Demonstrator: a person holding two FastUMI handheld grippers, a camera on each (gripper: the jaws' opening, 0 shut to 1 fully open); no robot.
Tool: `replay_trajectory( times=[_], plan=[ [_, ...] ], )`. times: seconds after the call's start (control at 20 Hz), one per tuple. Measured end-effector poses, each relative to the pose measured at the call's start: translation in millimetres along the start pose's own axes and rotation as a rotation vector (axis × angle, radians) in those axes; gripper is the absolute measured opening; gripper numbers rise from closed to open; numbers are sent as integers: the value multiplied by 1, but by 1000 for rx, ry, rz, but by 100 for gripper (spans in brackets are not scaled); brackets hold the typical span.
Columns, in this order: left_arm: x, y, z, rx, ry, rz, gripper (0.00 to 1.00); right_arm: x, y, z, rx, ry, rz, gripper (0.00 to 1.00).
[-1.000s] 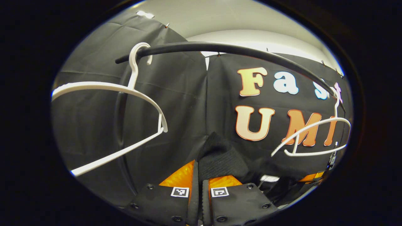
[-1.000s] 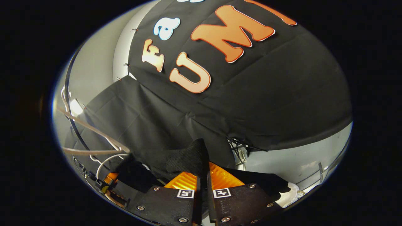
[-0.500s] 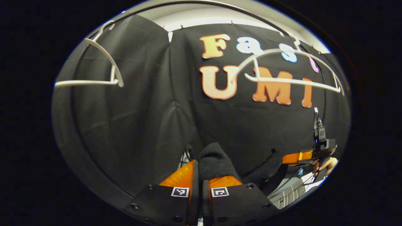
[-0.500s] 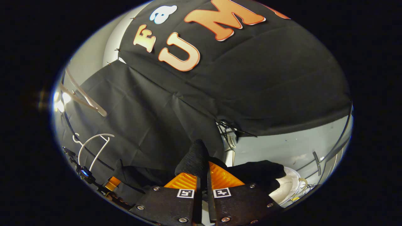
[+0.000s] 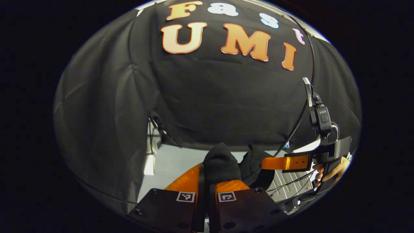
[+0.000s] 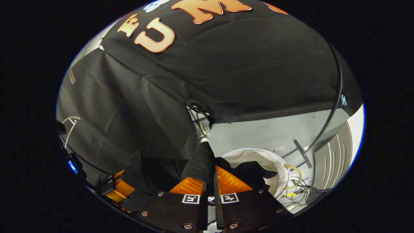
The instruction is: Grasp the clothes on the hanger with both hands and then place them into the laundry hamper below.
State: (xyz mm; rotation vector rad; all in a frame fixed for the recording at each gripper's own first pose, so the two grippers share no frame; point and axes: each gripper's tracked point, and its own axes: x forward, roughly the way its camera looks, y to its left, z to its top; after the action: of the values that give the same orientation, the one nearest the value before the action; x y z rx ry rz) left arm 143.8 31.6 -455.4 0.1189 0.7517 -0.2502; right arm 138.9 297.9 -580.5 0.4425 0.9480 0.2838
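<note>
Both grippers were clamped on one black knitted garment (image 5: 223, 163). In the left gripper view, the left gripper (image 5: 207, 186) had its two fingers pressed together on a bunched fold of the dark cloth, which rose in a rounded hump just above the fingertips. Off to the right in that view, the right gripper (image 5: 263, 163) reached in sideways, its tip buried in another fold of the same garment, with a person's hand (image 5: 330, 171) wrapped around its handle near the edge. The garment sagged between the two grips, above a pale grey floor (image 5: 171, 161).

In the right gripper view, the right gripper (image 6: 208, 184) likewise had both fingers closed on a ribbed fold of the black garment (image 6: 200, 160), and the cloth spread away to either side of the fingers. Just beyond and to the right stood a round white fabric laundry hamper (image 6: 255, 155), its rim partly hidden by the hanging cloth, so the garment was held above and beside the hamper's opening, not resting inside it. The left gripper (image 6: 118, 191) showed low at the left, touching the garment's far end. A thin black cable (image 6: 333, 113) curved down the right side.
</note>
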Motion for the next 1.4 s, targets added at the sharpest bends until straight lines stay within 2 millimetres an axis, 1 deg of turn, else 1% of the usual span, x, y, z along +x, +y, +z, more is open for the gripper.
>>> replay_trajectory(
  times=[0.1,0.15,0.25,0.3,0.35,0.4,0.45,0.5,0.55,0.6,0.65,0.7,0.75,0.8,0.85,0.95,1.05,1.1,1.15,1.2,1.25,1.35,1.4],
  plan=[
    [16,-12,-8,-7,71,-22,10,9,-14,-18,-28,31,-62,9],
    [27,-13,-12,-1,107,-23,12,12,-23,-25,-42,47,-95,10],
    [42,-18,-23,12,175,-22,12,15,-43,-37,-59,80,-172,12],
    [43,-19,-31,16,218,-21,12,16,-52,-44,-70,98,-208,12],
    [45,-17,-34,20,250,-11,13,16,-62,-49,-86,115,-241,13],
    [46,-15,-41,24,276,-2,17,18,-67,-53,-99,128,-256,14],
    [47,-12,-45,24,301,7,19,16,-69,-55,-106,136,-261,2],
    [45,-10,-57,22,324,19,20,15,-67,-59,-106,142,-258,15],
    [44,-9,-63,7,347,19,23,16,-64,-55,-97,131,-250,17],
    [42,-10,-69,-9,365,21,32,16,-63,-51,-83,118,-248,22],
    [40,-9,-72,-30,379,19,34,15,-63,-46,-73,107,-247,24],
    [40,-7,-73,-42,378,27,45,14,-67,-43,-71,100,-252,30],
    [40,-4,-71,-45,373,35,40,11,-70,-40,-72,96,-259,43],
    [42,-1,-71,-40,369,51,39,8,-72,-38,-71,93,-267,36],
    [44,-2,-68,-42,364,44,39,5,-75,-38,-67,94,-271,36],
    [43,1,-68,-40,364,47,58,1,-75,-38,-58,90,-279,38],
    [37,5,-66,-37,365,65,59,-4,-79,-40,-63,93,-290,41],
    [32,2,-67,-39,367,64,69,-5,-82,-41,-68,96,-297,47],
    [25,2,-69,-38,370,66,78,-7,-81,-41,-71,97,-291,40],
    [20,2,-69,-42,372,58,87,-12,-81,-43,-72,96,-294,67],
    [14,3,-69,-42,374,66,81,-20,-81,-44,-74,89,-300,62],
    [2,6,-64,-43,362,67,89,-40,-89,-40,-78,69,-327,70],
    [-3,8,-60,-40,347,75,95,-50,-90,-40,-78,54,-337,82]
  ],
)
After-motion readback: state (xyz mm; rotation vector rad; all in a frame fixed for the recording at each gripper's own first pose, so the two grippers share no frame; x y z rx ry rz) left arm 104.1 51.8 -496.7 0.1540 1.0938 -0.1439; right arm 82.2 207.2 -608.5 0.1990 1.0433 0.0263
